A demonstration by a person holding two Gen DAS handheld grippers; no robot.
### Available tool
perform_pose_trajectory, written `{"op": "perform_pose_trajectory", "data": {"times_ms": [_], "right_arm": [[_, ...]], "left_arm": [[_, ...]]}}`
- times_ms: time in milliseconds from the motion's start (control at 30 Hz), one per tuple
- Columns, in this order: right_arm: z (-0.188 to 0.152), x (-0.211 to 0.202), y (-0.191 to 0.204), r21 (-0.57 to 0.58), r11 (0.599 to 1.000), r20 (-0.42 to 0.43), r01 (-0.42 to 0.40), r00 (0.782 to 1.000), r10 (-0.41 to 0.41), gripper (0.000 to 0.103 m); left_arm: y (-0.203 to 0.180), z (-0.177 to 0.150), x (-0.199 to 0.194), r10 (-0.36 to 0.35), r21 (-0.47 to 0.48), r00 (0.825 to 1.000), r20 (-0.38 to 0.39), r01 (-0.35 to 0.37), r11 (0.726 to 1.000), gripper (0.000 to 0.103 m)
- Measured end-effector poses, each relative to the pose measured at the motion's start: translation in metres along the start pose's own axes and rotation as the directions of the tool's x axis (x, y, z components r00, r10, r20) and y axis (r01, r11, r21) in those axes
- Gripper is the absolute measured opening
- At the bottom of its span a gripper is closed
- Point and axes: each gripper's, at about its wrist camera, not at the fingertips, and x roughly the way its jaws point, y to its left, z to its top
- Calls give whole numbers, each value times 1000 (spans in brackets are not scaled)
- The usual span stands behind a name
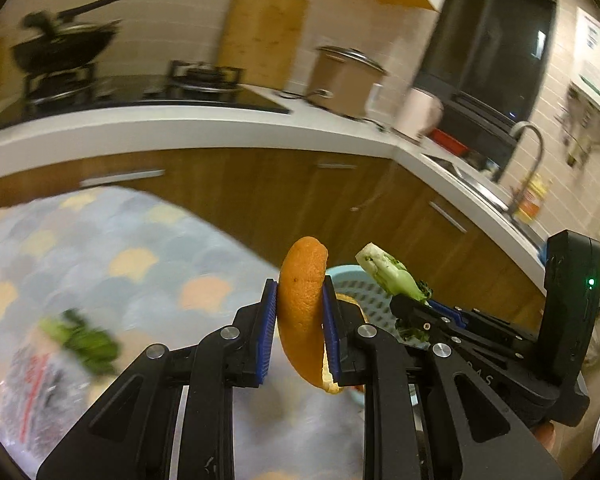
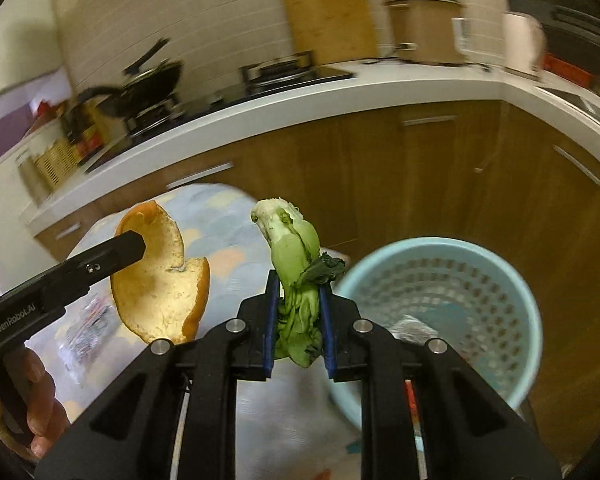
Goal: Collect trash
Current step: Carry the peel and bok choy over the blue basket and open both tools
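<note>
Above the patterned tablecloth (image 1: 112, 240), my left claw (image 1: 300, 320) pinches an orange peel (image 1: 302, 312) between nearly closed blue pads. Just beside it, my right claw (image 2: 299, 328) clamps a green vegetable scrap (image 2: 296, 280). Near its right, the blue basket's rim (image 2: 516, 280) gapes open. "GenRobot.AI" marks my left claw's arm.

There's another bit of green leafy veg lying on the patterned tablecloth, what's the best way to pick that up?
Judging from the blurred left wrist view, the leafy scrap lies flat and elongated on the tablecloth. Probably come from above and pinch across its narrow width near the middle, where it looks bulkiest. Both grippers are full now, so they need emptying first.
</note>
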Motion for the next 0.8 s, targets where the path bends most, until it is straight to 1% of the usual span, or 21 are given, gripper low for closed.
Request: {"op": "perform_pose_trajectory", "data": {"times_ms": [100,167,267,367,500,633,767,800], "right_arm": [[-1,-11,-26,32,998,20,52,998,-53,16],[-3,-16,-41,58,996,25,70,997,-72,16],[-8,-18,-64,96,990,14,101,995,-103,16],[-14,-16,-81,131,984,-2,120,993,-121,16],[-24,-5,-102,178,974,-49,140,990,-134,16],[-36,9,-121,222,962,-102,161,985,-141,16],[-37,15,-128,233,959,-119,160,984,-136,16],[-37,16,-128,230,960,-122,159,983,-134,16]], "left_arm": [[-23,3,20,-36,32,999,-22,37,999,20],[-35,4,33,-54,51,998,-39,56,997,20],[-51,3,53,-80,70,995,-68,84,994,20],[-65,0,75,-90,89,991,-97,99,991,20],[-80,-10,104,-80,127,985,-151,100,987,20],[-84,-18,119,-71,135,981,-180,96,986,20],[-82,-20,129,-52,128,979,-196,78,989,20],[-82,-20,130,-49,126,979,-198,75,989,21]]}}
